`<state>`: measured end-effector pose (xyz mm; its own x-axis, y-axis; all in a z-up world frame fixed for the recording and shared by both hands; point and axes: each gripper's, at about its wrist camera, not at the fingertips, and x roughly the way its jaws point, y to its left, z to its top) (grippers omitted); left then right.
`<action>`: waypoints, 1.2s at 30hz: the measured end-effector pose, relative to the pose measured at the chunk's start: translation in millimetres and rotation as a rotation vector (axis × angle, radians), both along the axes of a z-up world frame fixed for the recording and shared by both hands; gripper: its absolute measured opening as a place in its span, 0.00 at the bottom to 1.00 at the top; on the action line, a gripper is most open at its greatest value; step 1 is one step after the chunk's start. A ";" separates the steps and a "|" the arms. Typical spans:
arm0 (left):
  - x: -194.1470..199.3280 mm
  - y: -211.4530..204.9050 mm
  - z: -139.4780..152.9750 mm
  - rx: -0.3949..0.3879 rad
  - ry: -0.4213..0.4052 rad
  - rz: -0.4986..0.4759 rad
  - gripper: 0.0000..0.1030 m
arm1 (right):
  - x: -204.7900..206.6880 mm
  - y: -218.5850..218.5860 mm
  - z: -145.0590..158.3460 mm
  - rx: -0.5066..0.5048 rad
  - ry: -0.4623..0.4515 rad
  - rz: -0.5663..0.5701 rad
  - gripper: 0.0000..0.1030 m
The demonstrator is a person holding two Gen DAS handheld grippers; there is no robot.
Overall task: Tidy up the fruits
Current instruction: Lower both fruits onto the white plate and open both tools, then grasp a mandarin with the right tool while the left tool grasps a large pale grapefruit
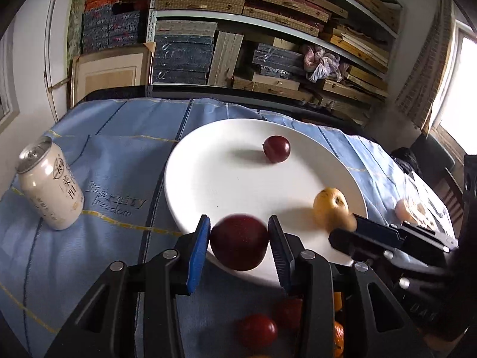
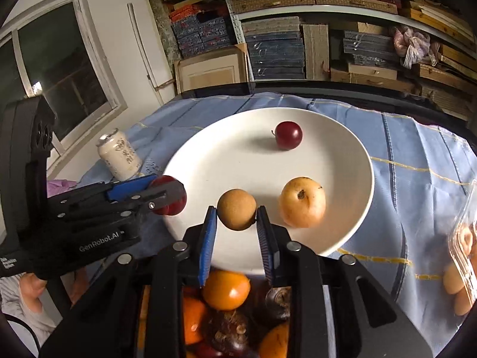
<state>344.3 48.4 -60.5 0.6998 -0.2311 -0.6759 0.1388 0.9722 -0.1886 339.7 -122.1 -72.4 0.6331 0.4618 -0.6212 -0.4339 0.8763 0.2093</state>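
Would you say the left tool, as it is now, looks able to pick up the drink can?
Probably not yet: the left tool already grips a dark red plum, though the can stands unobstructed.

We have the left gripper [image 1: 238,223] tilted down, pads clamped on a dark red fruit [image 1: 239,242]. Our right gripper [image 2: 237,213] also tilts down, pads pressing a small brown fruit [image 2: 236,213]. The two grippers sit side by side, near each other.

Black claws [image 1: 238,232] [image 2: 236,217], blue pads, silver screws
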 end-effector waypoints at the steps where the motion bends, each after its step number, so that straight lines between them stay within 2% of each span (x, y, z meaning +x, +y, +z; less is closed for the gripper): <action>1: 0.3 0.6 -0.6 -0.002 0.003 -0.004 0.42 | -0.2 -2.2 -0.3 -0.003 -0.008 -0.008 0.53; 2: -0.7 1.2 -0.6 -0.001 0.002 -0.008 0.48 | -1.3 -5.6 0.5 -0.004 -0.020 -0.017 0.56; 3: -2.9 3.2 1.1 0.000 -0.007 -0.002 0.59 | -2.5 -9.1 2.4 -0.001 -0.029 -0.025 0.56; 4: -4.8 5.2 3.6 -0.002 -0.018 0.009 0.64 | -3.8 -12.1 3.9 0.005 -0.031 -0.027 0.56; 6: -11.6 10.8 11.8 -0.023 -0.049 0.025 0.73 | -9.5 -22.0 9.6 0.031 -0.047 -0.033 0.63; 8: -22.6 14.1 22.4 -0.020 -0.086 0.035 0.77 | -25.0 -33.0 16.7 0.075 -0.078 -0.023 0.91; 11: -50.7 16.1 37.5 0.023 -0.175 0.075 0.97 | -51.7 -44.9 22.1 0.078 -0.118 0.006 0.96; 13: -70.0 17.9 39.2 0.033 -0.206 0.076 0.97 | -75.7 -52.4 21.0 0.047 -0.146 0.023 0.96; 15: -96.1 20.8 34.1 0.030 -0.226 0.022 0.97 | -101.0 -61.7 14.2 0.031 -0.162 0.043 0.96; 20: -137.0 28.7 14.0 0.050 -0.190 -0.001 0.97 | -146.5 -73.1 -10.9 0.003 -0.134 0.020 0.96; 23: -144.5 40.9 5.7 0.017 -0.189 0.044 0.97 | -161.7 -62.6 -11.9 -0.019 -0.154 0.059 0.96; 27: -135.7 61.3 -2.9 -0.083 -0.134 0.098 0.97 | -152.7 -54.5 -21.5 -0.054 -0.104 0.057 0.95; 28: -135.7 64.3 -4.6 -0.100 -0.123 0.105 0.97 | -150.1 -54.1 -23.7 -0.058 -0.091 0.052 0.94; 29: -133.9 68.0 -6.9 -0.124 -0.105 0.111 0.97 | -147.4 -54.5 -25.6 -0.054 -0.075 0.053 0.87; 30: -133.0 70.7 -7.3 -0.144 -0.094 0.115 0.97 | -145.1 -53.4 -27.8 -0.048 -0.059 0.061 0.79; 31: -131.6 73.2 -7.7 -0.160 -0.086 0.119 0.97 | -142.8 -52.3 -30.4 -0.044 -0.039 0.065 0.63; 32: -131.3 74.4 -7.7 -0.172 -0.081 0.121 0.97 | -140.0 -51.4 -32.6 -0.044 -0.028 0.063 0.58; 36: -136.5 71.8 -4.5 -0.165 -0.092 0.110 0.97 | -134.2 -48.2 -39.1 -0.029 0.010 0.068 0.58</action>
